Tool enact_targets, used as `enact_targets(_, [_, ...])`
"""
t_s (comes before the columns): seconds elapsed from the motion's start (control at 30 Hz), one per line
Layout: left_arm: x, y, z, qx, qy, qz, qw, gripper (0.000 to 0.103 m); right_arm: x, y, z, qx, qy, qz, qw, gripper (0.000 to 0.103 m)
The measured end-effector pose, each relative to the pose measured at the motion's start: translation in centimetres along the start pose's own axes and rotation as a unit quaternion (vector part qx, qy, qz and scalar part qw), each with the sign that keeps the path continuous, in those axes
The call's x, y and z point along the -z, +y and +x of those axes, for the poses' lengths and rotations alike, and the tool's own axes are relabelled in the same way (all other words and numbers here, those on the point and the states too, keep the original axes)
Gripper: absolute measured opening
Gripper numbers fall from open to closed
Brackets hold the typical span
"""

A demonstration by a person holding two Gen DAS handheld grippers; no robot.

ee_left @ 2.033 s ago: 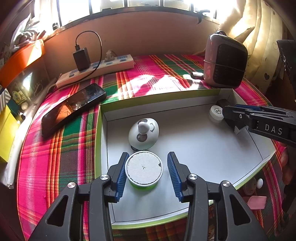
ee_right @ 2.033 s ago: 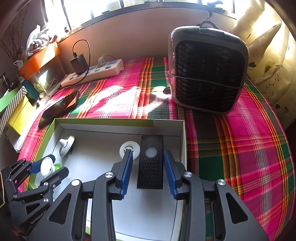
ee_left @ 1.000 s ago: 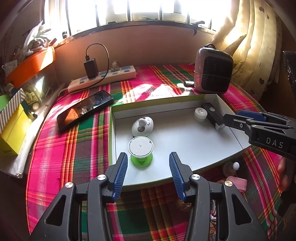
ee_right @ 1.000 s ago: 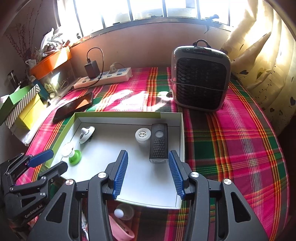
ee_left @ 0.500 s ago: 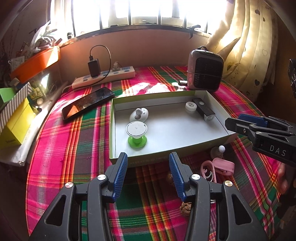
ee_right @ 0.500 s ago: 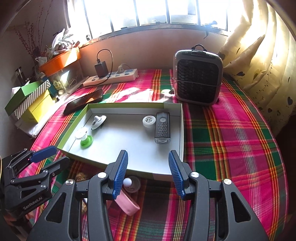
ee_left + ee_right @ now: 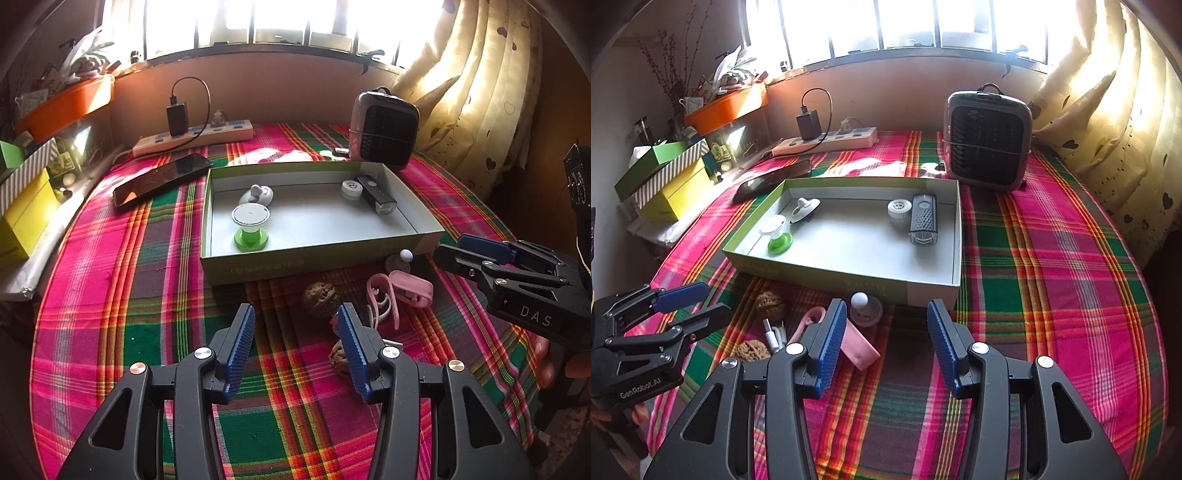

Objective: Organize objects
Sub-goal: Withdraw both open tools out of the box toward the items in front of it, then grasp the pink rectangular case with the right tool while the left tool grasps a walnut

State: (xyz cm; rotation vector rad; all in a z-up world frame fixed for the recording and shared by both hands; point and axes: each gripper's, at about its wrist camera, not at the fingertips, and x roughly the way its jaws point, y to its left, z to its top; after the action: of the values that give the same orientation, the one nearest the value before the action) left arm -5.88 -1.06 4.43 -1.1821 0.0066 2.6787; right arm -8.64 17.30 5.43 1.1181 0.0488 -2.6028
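Both grippers are showing black plastic frames with round silver screws and ribbed blue pads on their fingers [image 7: 242, 343]. The right gripper [image 7: 448, 248] is bearing white "DAS" lettering, the left gripper [image 7: 701, 301] "GenRobot.AI".

A shallow green-sided box [image 7: 258, 264] with a white floor lay open on the plaid cloth. Inside stood an upright green spool [image 7: 250, 225] with a white top; just behind it rested a white knobbed disc [image 7: 256, 195]. At the box's far right a small white round cap [image 7: 350, 189] sat just beside a black oblong device [image 7: 375, 194]. Outside, by the near wall, lay two walnuts [image 7: 320, 294], a pink clip-like piece [image 7: 412, 289] and a round disc with a white ball [image 7: 865, 308].
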Motion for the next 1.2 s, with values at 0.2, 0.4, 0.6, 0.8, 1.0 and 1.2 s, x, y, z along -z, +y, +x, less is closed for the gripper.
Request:
enact_targets(0.2, [1.1, -0.8, 0.0, 0.021, 0.010, 0.008, 0.9997, 0.046, 1.2, 0.3, -0.2, -0.002, 0.004, -0.003, 1.000, 0.047])
enact_targets(0.4, [1.8, -1.8, 0.6, 0.036, 0.024, 0.018, 0.9989, 0.046, 2.2, 0.3, -0.1, -0.004, 0.011, 0.000, 1.000, 0.047])
enact_targets(0.6, [1.9, -2.3, 1.6, 0.035, 0.033, 0.024, 0.9985, 0.046, 2.6, -0.2, 0.2, -0.002, 0.017, 0.006, 1.000, 0.047])
enact_targets(0.8, [1.9, -2.2, 2.6, 0.031, 0.044, 0.020, 0.9984, 0.046, 2.7, -0.2, 0.8, -0.006, 0.026, 0.003, 1.000, 0.047])
enact_targets(1.0, [1.9, -1.4, 2.9, 0.024, 0.044, 0.009, 0.9987, 0.045, 2.6, 0.3, 1.5, -0.024, 0.032, -0.015, 0.999, 0.047])
enact_targets(1.2, [1.8, -0.6, 3.0, 0.017, 0.040, 0.001, 0.9991, 0.045, 2.4, 0.8, 2.6, -0.025, 0.045, -0.032, 0.998, 0.047])
